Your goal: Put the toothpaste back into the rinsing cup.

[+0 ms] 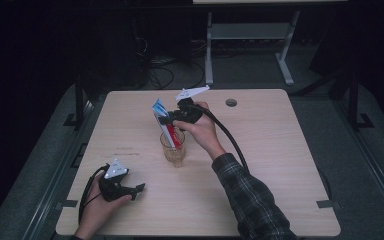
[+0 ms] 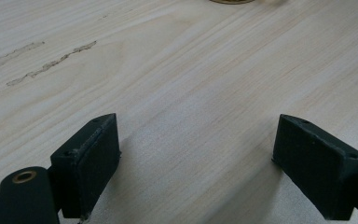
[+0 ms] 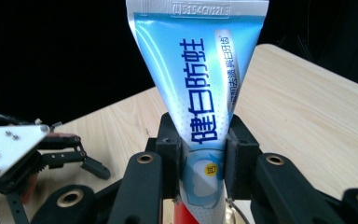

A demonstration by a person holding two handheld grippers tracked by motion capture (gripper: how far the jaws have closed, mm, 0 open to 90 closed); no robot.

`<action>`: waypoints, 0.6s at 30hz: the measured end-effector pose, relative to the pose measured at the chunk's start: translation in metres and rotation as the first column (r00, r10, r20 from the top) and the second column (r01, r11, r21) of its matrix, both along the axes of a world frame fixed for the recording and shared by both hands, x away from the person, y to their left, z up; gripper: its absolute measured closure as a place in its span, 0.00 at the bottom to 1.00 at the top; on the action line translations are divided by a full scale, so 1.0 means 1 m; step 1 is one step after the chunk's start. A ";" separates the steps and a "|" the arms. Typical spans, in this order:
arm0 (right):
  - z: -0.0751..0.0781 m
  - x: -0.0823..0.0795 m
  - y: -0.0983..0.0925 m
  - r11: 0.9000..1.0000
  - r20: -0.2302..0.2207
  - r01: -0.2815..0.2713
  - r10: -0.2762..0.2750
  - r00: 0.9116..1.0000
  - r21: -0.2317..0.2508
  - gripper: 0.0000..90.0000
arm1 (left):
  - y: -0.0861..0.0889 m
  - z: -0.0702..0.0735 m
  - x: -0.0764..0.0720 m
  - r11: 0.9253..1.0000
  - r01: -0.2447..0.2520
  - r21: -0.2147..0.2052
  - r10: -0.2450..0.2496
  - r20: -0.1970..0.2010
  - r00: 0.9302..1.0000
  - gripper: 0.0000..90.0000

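Observation:
A blue and white toothpaste tube point(image 3: 200, 84) with a red lower end stands upright, its crimped end up. My right gripper point(image 3: 203, 163) is shut on the tube's lower part, both pads pressing its sides. In the high view the tube point(image 1: 164, 121) reaches down into a clear amber glass point(image 1: 173, 148) at the table's middle, with my right gripper point(image 1: 169, 119) above the rim. My left gripper point(image 1: 139, 190) lies near the front left of the table, held by a hand. Its jaws point(image 2: 200, 172) stand wide open over bare wood, nothing between them.
The light wooden table point(image 1: 280, 165) has a round cable hole point(image 1: 231, 102) at its far edge. The glass's base point(image 2: 230, 1) shows at the top of the left gripper view. A cable point(image 1: 230, 140) trails from my right gripper along the plaid sleeve. A metal desk frame point(image 1: 250, 45) stands behind.

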State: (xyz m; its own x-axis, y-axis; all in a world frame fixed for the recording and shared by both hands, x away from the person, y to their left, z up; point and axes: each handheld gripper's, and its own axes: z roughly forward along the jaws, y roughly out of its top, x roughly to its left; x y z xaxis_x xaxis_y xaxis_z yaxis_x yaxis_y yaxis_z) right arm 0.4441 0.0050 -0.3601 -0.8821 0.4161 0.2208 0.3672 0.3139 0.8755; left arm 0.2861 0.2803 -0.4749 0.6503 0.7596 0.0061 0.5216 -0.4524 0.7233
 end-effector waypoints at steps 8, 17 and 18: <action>-0.009 -0.002 0.001 0.999 -0.002 -0.003 0.002 1.000 -0.037 0.78 | 0.000 0.000 0.000 1.000 0.000 0.000 0.000 0.000 1.000 0.15; -0.011 -0.004 0.000 0.998 0.009 0.001 0.000 1.000 -0.066 0.78 | 0.000 0.000 0.000 1.000 0.000 0.001 0.000 0.000 1.000 0.15; -0.011 -0.005 0.000 0.998 0.010 0.001 -0.001 1.000 -0.069 0.78 | 0.000 0.000 0.000 1.000 0.000 0.001 0.000 0.000 1.000 0.15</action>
State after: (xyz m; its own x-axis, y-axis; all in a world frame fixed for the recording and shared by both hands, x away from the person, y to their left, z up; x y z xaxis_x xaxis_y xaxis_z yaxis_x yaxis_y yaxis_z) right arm 0.4395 0.0054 -0.3713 -0.8836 0.4311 0.1829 0.3592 0.3734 0.8553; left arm 0.2860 0.2803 -0.4749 0.6501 0.7598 0.0065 0.5221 -0.4529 0.7227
